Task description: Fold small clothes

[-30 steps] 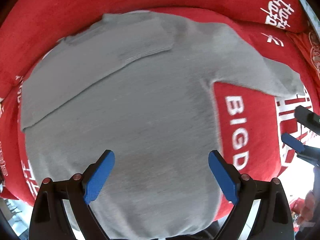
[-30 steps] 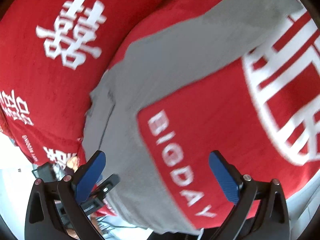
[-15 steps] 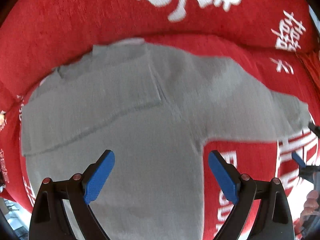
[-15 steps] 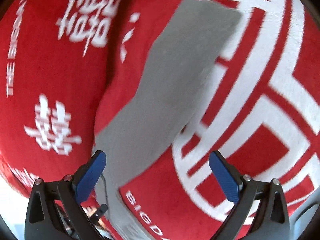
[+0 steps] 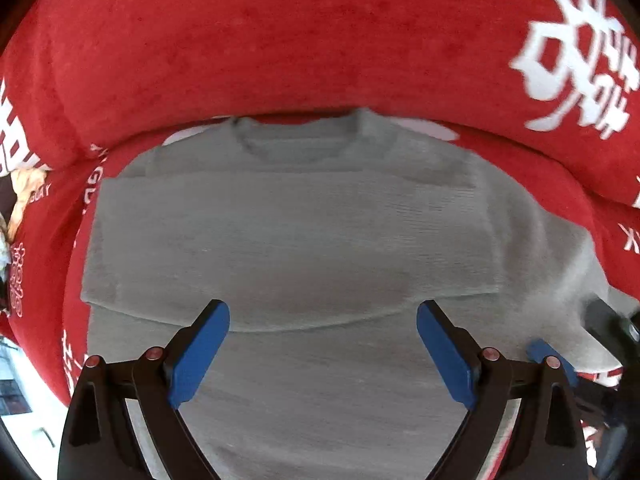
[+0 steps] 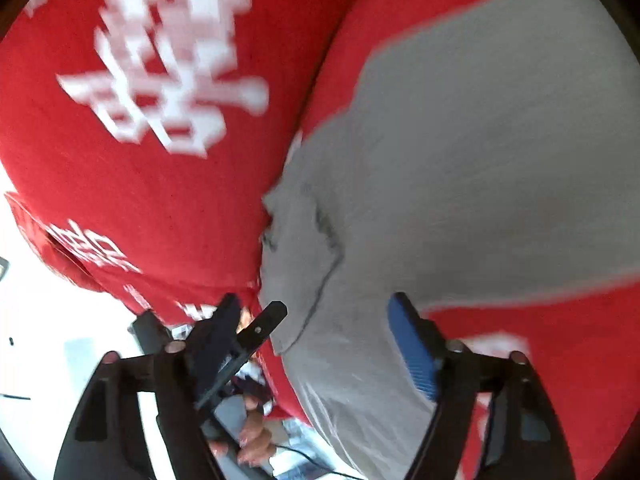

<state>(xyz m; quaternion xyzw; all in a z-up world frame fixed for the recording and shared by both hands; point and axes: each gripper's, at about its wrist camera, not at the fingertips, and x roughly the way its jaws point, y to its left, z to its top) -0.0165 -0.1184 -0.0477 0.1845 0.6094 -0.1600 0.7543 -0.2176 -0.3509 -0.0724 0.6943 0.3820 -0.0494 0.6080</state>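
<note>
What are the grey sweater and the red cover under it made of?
The sweater looks like a fine, matte knit, perhaps wool or cotton: faint horizontal ribs run across it and its collar is ribbed. The cover looks like plush, velvety fabric with a short nap and white printed lettering.

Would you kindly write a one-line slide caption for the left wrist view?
Open left tool over a grey sweater, one sleeve folded across its chest, on a red cushion.
</note>
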